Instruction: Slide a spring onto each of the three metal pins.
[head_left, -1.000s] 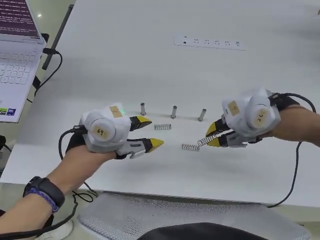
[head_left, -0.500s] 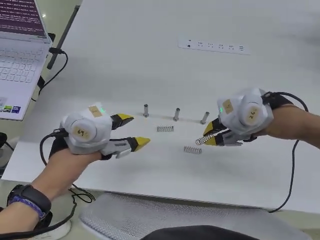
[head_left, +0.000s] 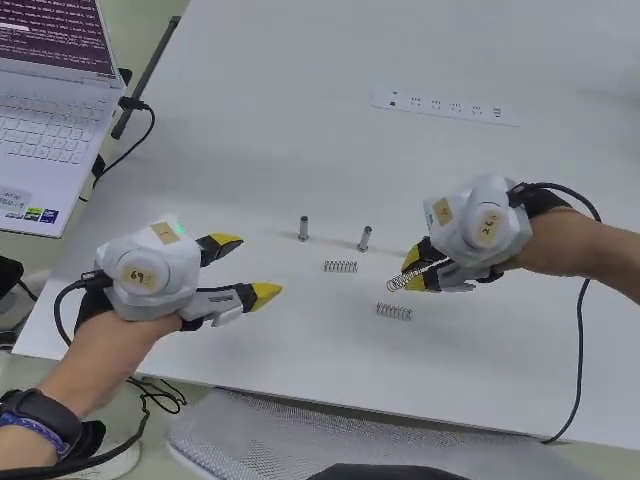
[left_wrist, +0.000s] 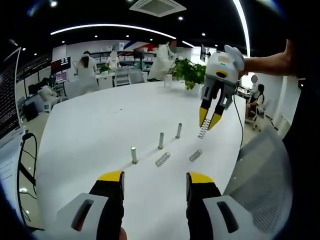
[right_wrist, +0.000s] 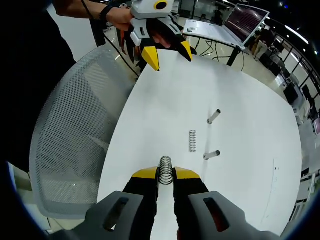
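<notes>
Right tongs (head_left: 413, 271), clamped on spring (head_left: 403, 280), now closer to right pin (left_wrist: 179, 130); left tongs (head_left: 251, 265), apart, drew back left. Risk: tilted spring snags pin tip and flicks free.

The left gripper (head_left: 247, 266) sits low on the person's left side, held level, its two yellow-tipped jaws spread well apart with nothing between them; its own view shows the same wide gap (left_wrist: 155, 177). The left forearm (head_left: 90, 370) runs back toward the body at a slant. The right gripper (head_left: 412, 272) is raised a little higher on the other side, tips angled down and toward the left, jaws pinched on a spring (head_left: 400, 281) that sticks out past the tips (right_wrist: 165, 174). The right forearm (head_left: 580, 245) reaches in from the right edge, nearly level
</notes>
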